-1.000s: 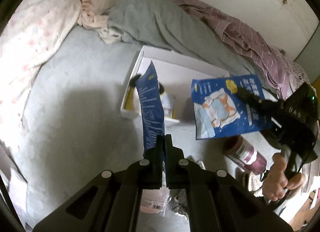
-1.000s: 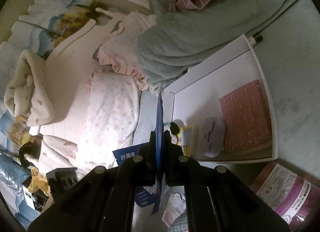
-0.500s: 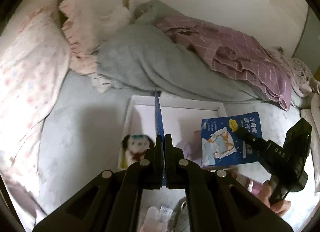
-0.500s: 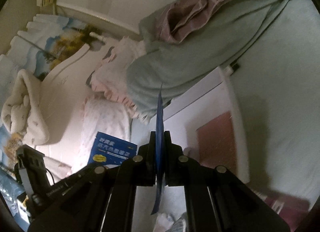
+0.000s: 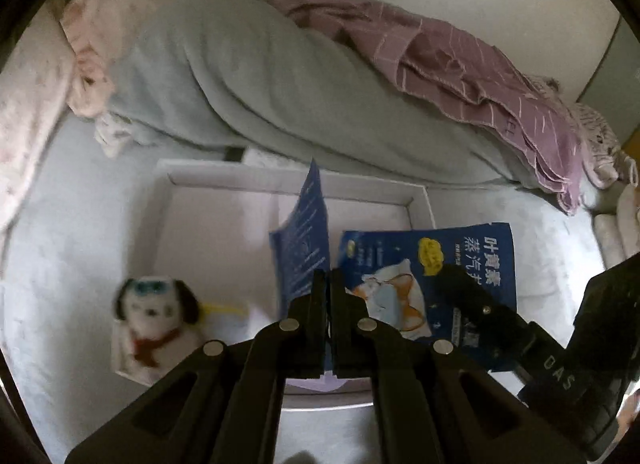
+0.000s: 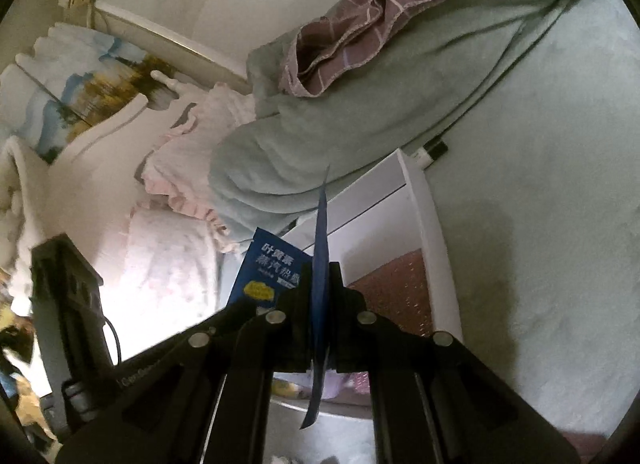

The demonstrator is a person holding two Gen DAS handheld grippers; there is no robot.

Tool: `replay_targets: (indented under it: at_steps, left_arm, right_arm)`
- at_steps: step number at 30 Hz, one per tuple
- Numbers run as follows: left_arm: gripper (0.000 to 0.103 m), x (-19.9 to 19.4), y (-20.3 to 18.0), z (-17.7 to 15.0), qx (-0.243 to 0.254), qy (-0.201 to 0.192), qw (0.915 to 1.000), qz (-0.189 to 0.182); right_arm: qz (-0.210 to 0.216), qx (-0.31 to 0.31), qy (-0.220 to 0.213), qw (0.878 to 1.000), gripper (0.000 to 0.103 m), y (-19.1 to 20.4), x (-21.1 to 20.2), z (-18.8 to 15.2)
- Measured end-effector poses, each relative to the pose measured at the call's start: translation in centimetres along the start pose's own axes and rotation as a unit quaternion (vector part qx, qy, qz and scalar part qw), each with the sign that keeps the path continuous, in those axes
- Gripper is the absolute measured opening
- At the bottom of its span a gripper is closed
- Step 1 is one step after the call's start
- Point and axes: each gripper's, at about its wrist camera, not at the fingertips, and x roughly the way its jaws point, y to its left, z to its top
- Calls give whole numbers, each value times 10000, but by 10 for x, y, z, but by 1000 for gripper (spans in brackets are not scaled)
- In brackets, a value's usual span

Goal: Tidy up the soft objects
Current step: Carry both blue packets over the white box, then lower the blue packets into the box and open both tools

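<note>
- Two flat blue sachets were in hand, one per tool, both held over the white tray lying on the bed.
- Nearest in the left wrist view, the left tool was clenched on the lower edge of the left sachet, which stood edge-on toward 12 o'clock and curled a little at its free end.
- At 3 o'clock from it, the right tool pinched the right sachet near its printed face, the packet hanging broadside with its picture showing.
- In the right wrist view the right tool gripped that same sachet edge-on, a thin blade of foil running from below the jaws up toward 12 o'clock.
- Judged by the bend and thinness, these packets were light, limp and slick; a pinch at an edge let them flop, so a hold nearer the middle or along a sealed seam would steady them. Crushing was a small risk.
- Farther in, at 8 o'clock, a plush dog sat at the tray's near left corner, soft and easy to take by the body.
- At 5 o'clock in the right view a pink textured pad lay in the tray.
- Beyond, at 12 o'clock, a grey blanket and a purple checked cloth were heaped against the wall.
</note>
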Motion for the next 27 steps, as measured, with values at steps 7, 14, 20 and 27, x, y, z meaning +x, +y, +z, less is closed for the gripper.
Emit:
replay_targets:
  at_steps: [7,14,20,27]
  left_arm:
    - [0,39,10,-19,-415,429,9968,-541]
    - [0,46,22,-20,-547,325,9955,-697]
    - [0,47,45,-13,-830,456,9905,-993]
    - [0,56,59,-12,-969,525,9862,-1239]
  right_arm:
    - [-173,17,-85,9998,7,-4,0,1]
    - [-408,-114,-112,9990,7,2,3,2]
    - [-802,-392,-314,9955,7,21,5,12]
    - [-916,-748,-360,9923,7,44,32,26]
